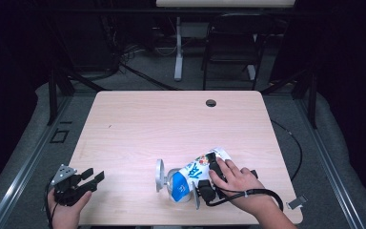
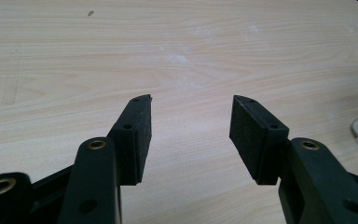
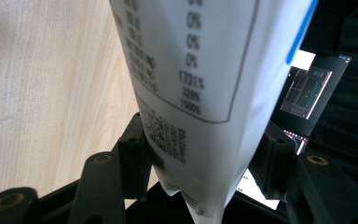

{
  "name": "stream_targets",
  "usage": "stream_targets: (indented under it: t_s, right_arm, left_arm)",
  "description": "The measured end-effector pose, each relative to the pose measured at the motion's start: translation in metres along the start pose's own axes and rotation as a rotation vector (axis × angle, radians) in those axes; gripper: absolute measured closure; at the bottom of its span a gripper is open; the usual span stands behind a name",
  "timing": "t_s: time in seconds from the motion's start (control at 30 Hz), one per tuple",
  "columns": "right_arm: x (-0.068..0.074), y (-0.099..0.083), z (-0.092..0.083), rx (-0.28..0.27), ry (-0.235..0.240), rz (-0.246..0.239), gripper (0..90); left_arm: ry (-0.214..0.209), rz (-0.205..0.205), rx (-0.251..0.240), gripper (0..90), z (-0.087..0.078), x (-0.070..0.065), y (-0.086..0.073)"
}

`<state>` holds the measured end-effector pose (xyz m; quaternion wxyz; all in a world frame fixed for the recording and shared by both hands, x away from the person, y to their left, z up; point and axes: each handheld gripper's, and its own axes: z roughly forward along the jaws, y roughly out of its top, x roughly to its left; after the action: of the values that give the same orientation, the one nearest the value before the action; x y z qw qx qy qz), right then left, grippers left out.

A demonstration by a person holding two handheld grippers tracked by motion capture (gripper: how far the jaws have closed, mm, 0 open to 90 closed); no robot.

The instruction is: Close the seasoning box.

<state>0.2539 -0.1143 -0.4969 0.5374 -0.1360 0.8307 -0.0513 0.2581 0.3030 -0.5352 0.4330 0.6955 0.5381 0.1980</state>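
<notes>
2 jaws of the right gripper (image 1: 208,177) clamp the pouch (image 1: 196,172) at lower centre, its long axis pointing upper right (label blurred); the left gripper (image 1: 91,177), lower left, gapes empty.

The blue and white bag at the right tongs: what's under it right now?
Under the bag a clear dish pokes out at its left end, and bare table surrounds them. The right tongs are shut on the bag. How much of the dish lies beneath is covered.
</notes>
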Motion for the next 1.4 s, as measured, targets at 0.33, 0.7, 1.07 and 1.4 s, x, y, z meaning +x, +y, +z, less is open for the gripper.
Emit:
stream_targets:
  t_s: [0.33,0.7,1.07,1.4]
  right_arm:
    - [-0.0001,0.0002,0.0,-0.002,-0.003,-0.006,47.4]
    - [0.0,0.0007,-0.0005,0.005,-0.011,-0.016,47.4]
    - [-0.0006,0.0008,-0.0003,0.001,-0.009,-0.019,47.6]
    - [-0.0014,0.0014,-0.0011,0.015,-0.01,-0.03,47.6]
  left_arm:
    - [0.002,-0.003,0.001,49.2,-0.0002,0.0003,-0.0001]
    - [0.001,-0.003,0.003,49.2,-0.0007,0.0007,0.0002]
    - [0.002,-0.005,0.002,49.2,-0.0009,0.0007,0.0002]
    - [0.001,-0.006,0.005,49.2,-0.0006,0.0013,-0.0001]
